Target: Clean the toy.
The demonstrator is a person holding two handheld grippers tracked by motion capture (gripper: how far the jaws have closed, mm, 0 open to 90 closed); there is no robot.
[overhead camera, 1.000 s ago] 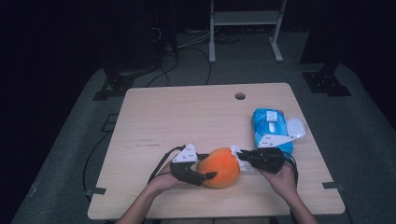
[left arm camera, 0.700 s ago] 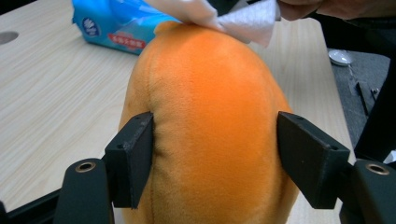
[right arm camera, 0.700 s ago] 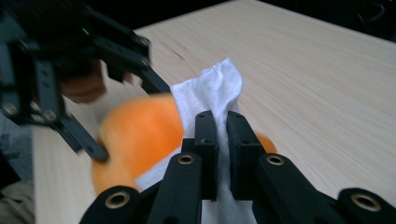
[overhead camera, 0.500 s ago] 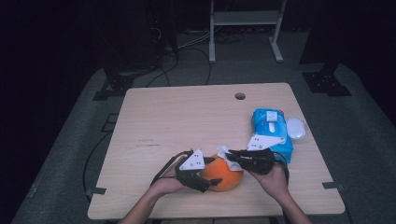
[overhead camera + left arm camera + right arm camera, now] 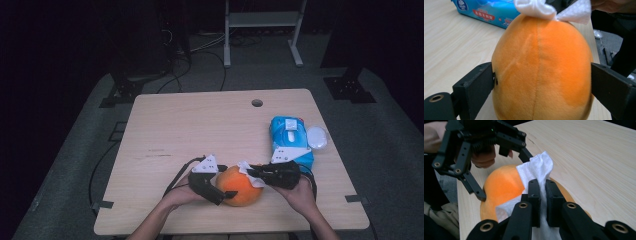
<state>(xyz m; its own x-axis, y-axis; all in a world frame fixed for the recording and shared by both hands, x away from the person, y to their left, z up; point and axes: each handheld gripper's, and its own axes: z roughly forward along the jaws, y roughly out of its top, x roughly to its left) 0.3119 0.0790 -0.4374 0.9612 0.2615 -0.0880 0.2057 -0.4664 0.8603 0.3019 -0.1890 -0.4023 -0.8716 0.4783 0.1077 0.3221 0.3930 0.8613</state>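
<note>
An orange plush ball (image 5: 239,186) (image 5: 541,70) (image 5: 499,187) rests on the wooden table (image 5: 200,130) near its front edge. My left gripper (image 5: 224,184) (image 5: 541,80) (image 5: 504,176) straddles it from the left. Its jaws have just been opening and now stand wide at the ball's two sides without denting it. My right gripper (image 5: 250,174) (image 5: 543,186) comes in from the right, shut on a white wipe (image 5: 247,167) (image 5: 536,167) (image 5: 534,7). The wipe lies against the top of the ball.
A blue pack of wipes (image 5: 290,135) (image 5: 486,12) lies on the table's right side, with a white round lid (image 5: 317,136) beside it. A cable hole (image 5: 257,103) sits near the far edge. Dark floor, cables and stands surround the table.
The left gripper's jaws have spread and now reach around the ball. The right gripper has moved left, bringing the wipe from the ball's right side onto its top.
</note>
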